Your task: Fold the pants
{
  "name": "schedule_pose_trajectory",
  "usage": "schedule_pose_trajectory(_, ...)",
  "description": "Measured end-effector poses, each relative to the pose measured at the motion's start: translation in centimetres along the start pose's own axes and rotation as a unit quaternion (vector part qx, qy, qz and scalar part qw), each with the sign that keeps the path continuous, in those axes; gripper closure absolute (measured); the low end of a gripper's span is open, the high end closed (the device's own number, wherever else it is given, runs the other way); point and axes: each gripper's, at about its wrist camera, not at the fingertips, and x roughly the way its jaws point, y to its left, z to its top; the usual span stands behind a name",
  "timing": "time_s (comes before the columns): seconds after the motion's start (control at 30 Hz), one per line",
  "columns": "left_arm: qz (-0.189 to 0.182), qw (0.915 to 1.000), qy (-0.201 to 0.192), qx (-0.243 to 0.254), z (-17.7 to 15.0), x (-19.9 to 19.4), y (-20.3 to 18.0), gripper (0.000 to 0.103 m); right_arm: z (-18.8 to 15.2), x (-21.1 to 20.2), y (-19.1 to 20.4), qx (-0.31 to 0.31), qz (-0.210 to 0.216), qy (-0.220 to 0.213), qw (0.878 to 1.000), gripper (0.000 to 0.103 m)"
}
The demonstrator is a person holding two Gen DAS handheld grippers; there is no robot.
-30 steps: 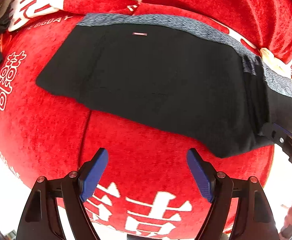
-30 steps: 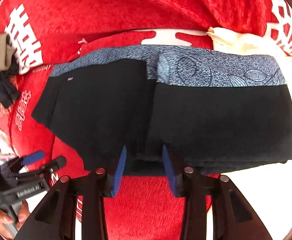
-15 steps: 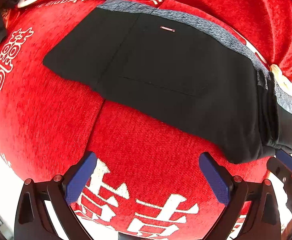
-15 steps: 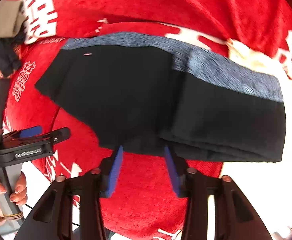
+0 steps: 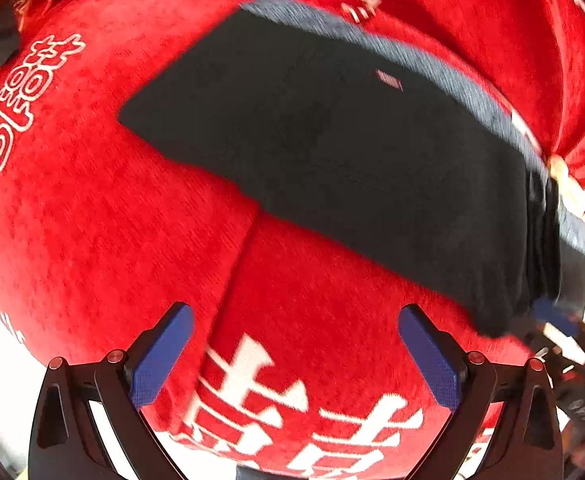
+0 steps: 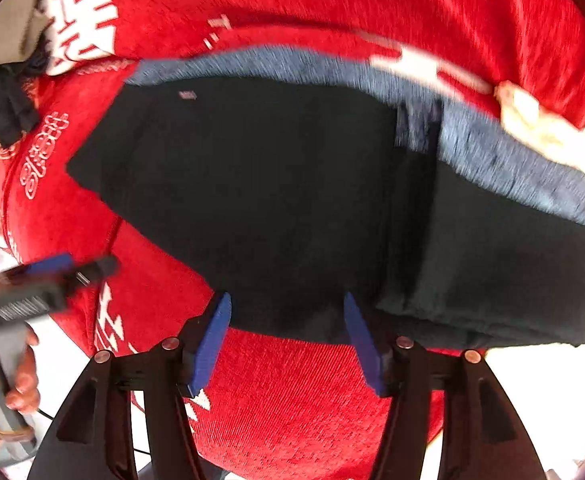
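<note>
Black pants (image 5: 352, 152) with a grey-blue waistband (image 5: 452, 76) lie flat on a red cloth (image 5: 92, 220) printed with white characters. Their right part (image 6: 504, 260) is folded over into a thicker stack. My left gripper (image 5: 296, 344) is open wide above bare red cloth, short of the pants' near edge. In the right wrist view it shows at the left (image 6: 52, 276), held by a hand (image 6: 12, 380). My right gripper (image 6: 288, 332) is open, with the pants' near hem (image 6: 288, 312) lying between its blue fingertips (image 6: 212, 336).
A cream cloth (image 6: 532, 124) lies just behind the waistband at the right. A beige item (image 6: 8, 36) and a dark garment (image 6: 0, 108) sit at the far left. The red cloth ends at bright white ground (image 6: 552, 400) on the near right.
My left gripper's fingers have spread much wider than a second ago and it has drifted left. My right gripper's fingers have parted a little at the hem. Both views are motion-blurred.
</note>
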Motion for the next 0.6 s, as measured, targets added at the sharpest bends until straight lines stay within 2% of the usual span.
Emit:
schedule_pose_trajectory(0.1,-0.018,0.9991,-0.029,-0.024,2.0,-0.6,2.5,0.000,-0.4,0.4,-0.1,0.010,0.004,-0.001,1.000,0.037)
schedule_pose_trajectory(0.23,-0.070,0.9925,-0.053,-0.085,4.4,-0.7,6.3,0.000,-0.3,0.8,0.3,0.001,-0.002,0.000,1.000,0.034)
schedule_pose_trajectory(0.3,-0.123,0.9840,-0.061,-0.114,5.1,-0.4,7.9,0.000,-0.3,1.1,0.5,-0.001,-0.003,0.001,1.000,0.033)
schedule_pose_trajectory(0.4,-0.176,0.9724,-0.063,-0.139,5.3,0.5,9.2,0.000,-0.1,1.2,0.3,-0.001,0.001,0.002,1.000,0.033)
schedule_pose_trajectory(0.47,-0.206,0.9652,-0.061,-0.149,5.2,1.0,8.9,0.000,0.0,1.4,0.2,0.002,0.005,0.002,1.000,0.033)
schedule_pose_trajectory(0.6,-0.274,0.9455,-0.055,-0.167,5.7,2.7,8.5,0.000,0.1,1.6,0.3,-0.004,0.005,0.002,1.000,0.032)
